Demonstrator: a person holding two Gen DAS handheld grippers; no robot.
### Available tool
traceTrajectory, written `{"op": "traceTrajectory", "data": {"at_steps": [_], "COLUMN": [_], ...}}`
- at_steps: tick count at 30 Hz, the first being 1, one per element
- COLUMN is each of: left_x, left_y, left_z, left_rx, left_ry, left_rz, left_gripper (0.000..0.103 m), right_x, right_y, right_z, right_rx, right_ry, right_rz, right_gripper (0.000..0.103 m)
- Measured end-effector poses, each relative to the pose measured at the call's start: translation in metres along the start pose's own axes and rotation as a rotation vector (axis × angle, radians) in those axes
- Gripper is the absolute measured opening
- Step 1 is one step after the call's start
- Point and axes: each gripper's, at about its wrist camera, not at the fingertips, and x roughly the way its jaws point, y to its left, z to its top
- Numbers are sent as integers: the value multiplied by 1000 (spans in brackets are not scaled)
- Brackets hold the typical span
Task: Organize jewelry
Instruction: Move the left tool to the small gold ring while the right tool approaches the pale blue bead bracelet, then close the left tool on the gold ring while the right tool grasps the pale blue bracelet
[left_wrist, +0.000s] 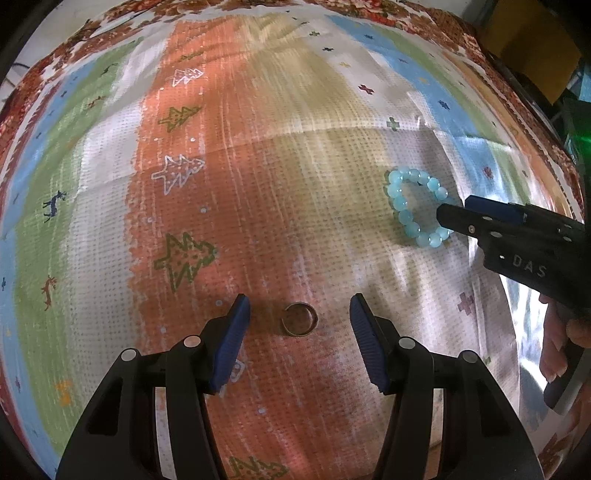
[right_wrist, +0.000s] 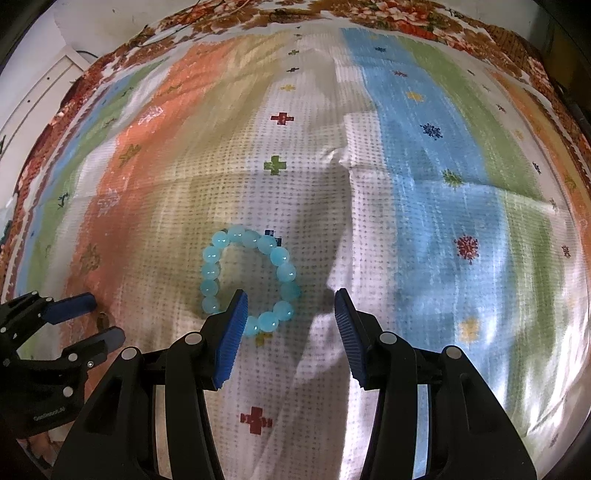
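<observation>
My left tongs (left_wrist: 299, 317) point steeply down at the counter, blue ribbed pads spread, pinching nothing. The small dark metal ring (left_wrist: 298, 319) lies flat on the orange stripe of the multicoloured striped woven cloth (left_wrist: 258, 166), between the two pads and apart from both.

My right tongs (right_wrist: 291, 310) also point steeply down, pads spread, pinching nothing. The left pad (right_wrist: 232, 332) stands inside the loop of the pale blue round-bead bracelet (right_wrist: 247, 280), overlapping its near beads; whether it touches them cannot be told. The right pad stands outside the loop, apart from it.

The bracelet lies flat on the white stripe, beyond and to the right of the ring, well apart from it. In the right wrist view the ring (right_wrist: 102, 318) is partly hidden between the left tongs' pads. A floral-print border (right_wrist: 388, 14) edges the cloth beyond the bracelet.
</observation>
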Motion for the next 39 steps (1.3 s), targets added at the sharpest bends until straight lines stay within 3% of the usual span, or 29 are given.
{"op": "traceTrajectory", "data": {"at_steps": [17,19,21,24,34,39], "left_x": [9,10,10,10,2,-9], "left_y": [-10,-13,-14,-12,-1,3], "left_z": [0,-1,-2,-1,0,0], "left_rx": [57,67,67,54,29,8], "left_ry": [31,35,39,41,27,6], "left_rz": [76,81,83,75,48,39], "left_gripper": [38,32,26,20,20,20], "right_x": [12,12,10,8,-3,-21], "right_y": [4,5,3,-2,-3,8], "right_z": [5,5,4,3,1,-6], "right_rx": [-28,-33,-37,-30,-15,-67], "right_ry": [19,15,13,16,-16,-67], "right_rz": [-36,-49,-76,-71,-36,-54], "right_gripper": [48,41,23,13,12,12]}}
